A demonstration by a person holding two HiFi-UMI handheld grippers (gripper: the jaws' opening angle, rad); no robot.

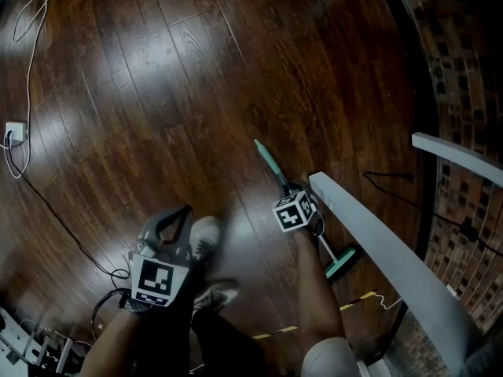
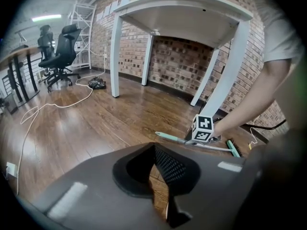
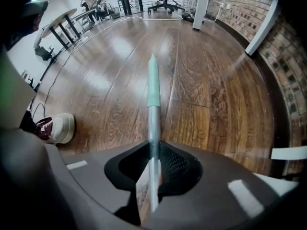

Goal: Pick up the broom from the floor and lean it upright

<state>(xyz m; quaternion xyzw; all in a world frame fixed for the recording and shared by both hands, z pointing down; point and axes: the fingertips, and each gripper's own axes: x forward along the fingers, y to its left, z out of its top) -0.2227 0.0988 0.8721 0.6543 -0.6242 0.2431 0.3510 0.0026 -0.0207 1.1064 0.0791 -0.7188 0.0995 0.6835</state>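
The broom lies on the dark wood floor beside the white table, with its green grip end [image 1: 266, 158] pointing away and its green brush head [image 1: 343, 261] near the table leg. My right gripper [image 1: 301, 210] points straight down over the metal handle and is shut on it. In the right gripper view the handle [image 3: 153, 87] runs out from between the jaws [image 3: 153, 169]. The left gripper view shows the broom [image 2: 170, 137] low by the floor under the right gripper's marker cube [image 2: 203, 128]. My left gripper [image 1: 174, 222] hangs apart near my shoes, slightly open, holding nothing [image 2: 156, 176].
A white table [image 1: 377, 242] slants along the right, against a brick wall [image 1: 460, 93]. My shoes [image 1: 206, 238] stand left of the broom. A white cable [image 1: 31, 53] runs to a floor socket [image 1: 16, 132], and a power strip [image 1: 31, 344] lies at bottom left. Office chairs [image 2: 62, 51] stand far off.
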